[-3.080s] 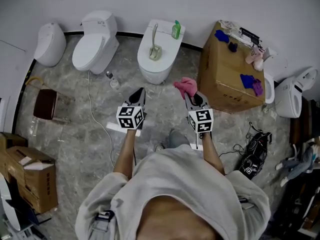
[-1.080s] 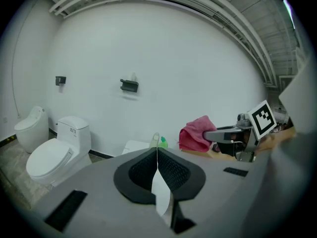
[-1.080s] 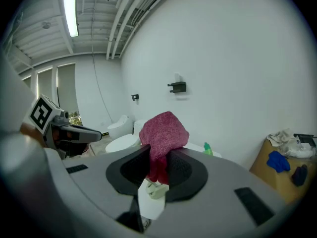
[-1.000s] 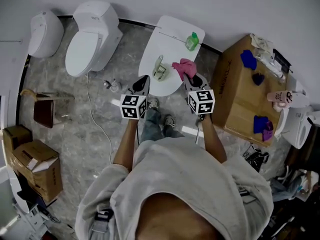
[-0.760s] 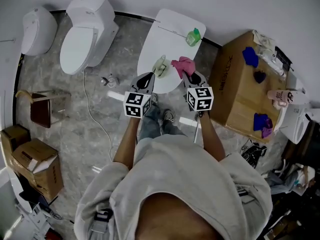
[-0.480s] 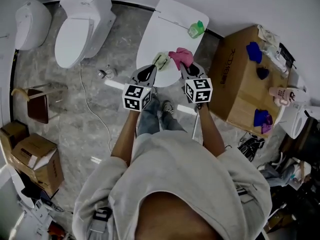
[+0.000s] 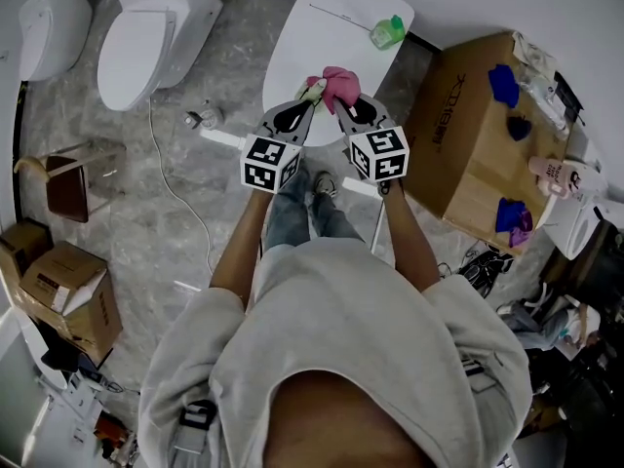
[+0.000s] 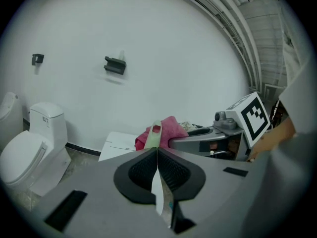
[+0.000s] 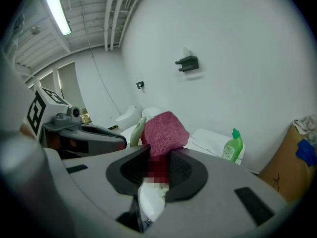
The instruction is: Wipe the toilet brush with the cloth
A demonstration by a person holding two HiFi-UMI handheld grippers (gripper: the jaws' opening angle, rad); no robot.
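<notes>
**Brush**, upper centre of the head view, over the white toilet. I am holding its pale-green handle in the left gripper, jaws clenched on it, with the holed end poking out beyond them.

**Cloth**, just right of the handle. Whether it is touching I cannot tell. I am pinching the pink wad in the right gripper, jaws clamped.

**Step,** by my judgement: cloth meeting brush, wipe just starting.

**Next:** I am expecting to press the cloth against the handle and slide it along, the left gripper bracing.
</notes>
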